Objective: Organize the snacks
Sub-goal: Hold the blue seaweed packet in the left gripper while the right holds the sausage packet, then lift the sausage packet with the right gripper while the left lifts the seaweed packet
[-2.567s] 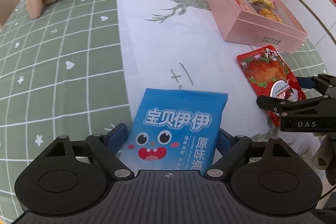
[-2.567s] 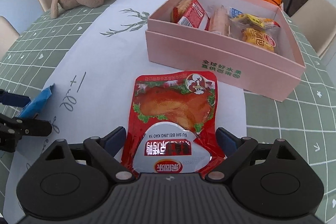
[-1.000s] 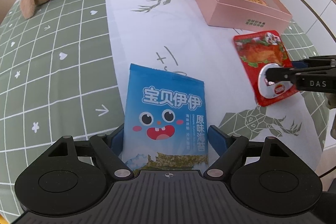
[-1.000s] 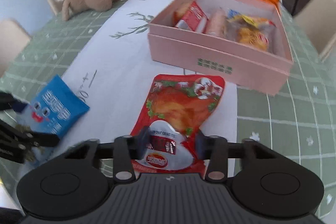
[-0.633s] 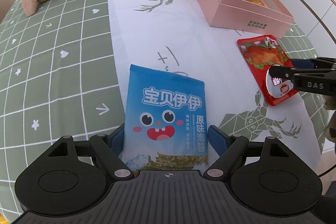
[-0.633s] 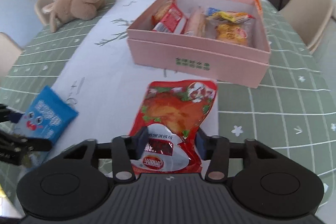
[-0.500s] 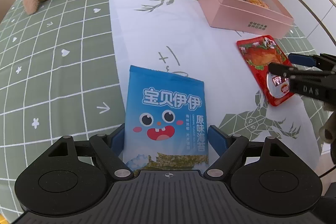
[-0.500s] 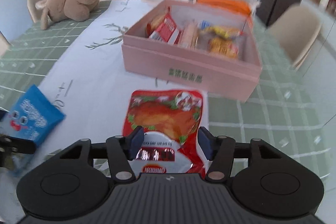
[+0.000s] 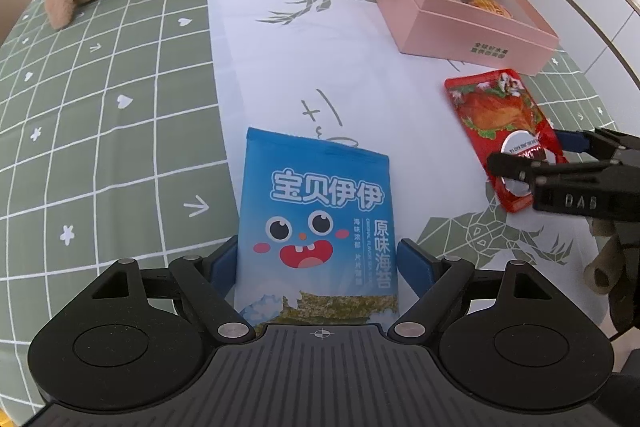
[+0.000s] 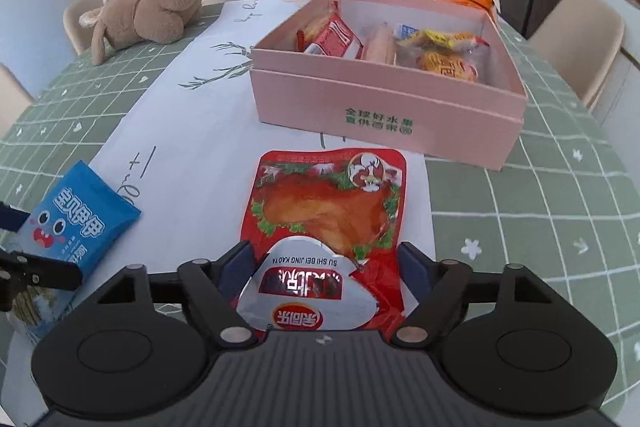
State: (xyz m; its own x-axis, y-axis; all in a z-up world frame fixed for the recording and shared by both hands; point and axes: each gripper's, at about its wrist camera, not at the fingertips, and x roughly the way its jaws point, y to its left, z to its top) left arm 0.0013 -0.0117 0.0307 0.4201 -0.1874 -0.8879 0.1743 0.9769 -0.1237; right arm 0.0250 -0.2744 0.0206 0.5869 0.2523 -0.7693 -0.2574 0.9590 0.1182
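Worktop (image 10: 560,195) wears green checked cloth under a smooth white runner. Pink cardboard box (image 10: 384,99), rectangular, lid off, carries crinkly wrapped snacks. Glossy blue seaweed pouch (image 9: 316,215) lies flat between the left gripper (image 9: 316,263) fingers, which bracket its sides. Right gripper (image 10: 324,267), low and level, fingers pressing the shiny red chicken packet (image 10: 328,219) before the box.

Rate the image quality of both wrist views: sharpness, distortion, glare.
Left wrist view: sharp, fisheye bends the table grid, no glare on the blue seaweed pack. Right wrist view: equally sharp, a mild sheen on the red chicken pouch, pink box evenly lit.
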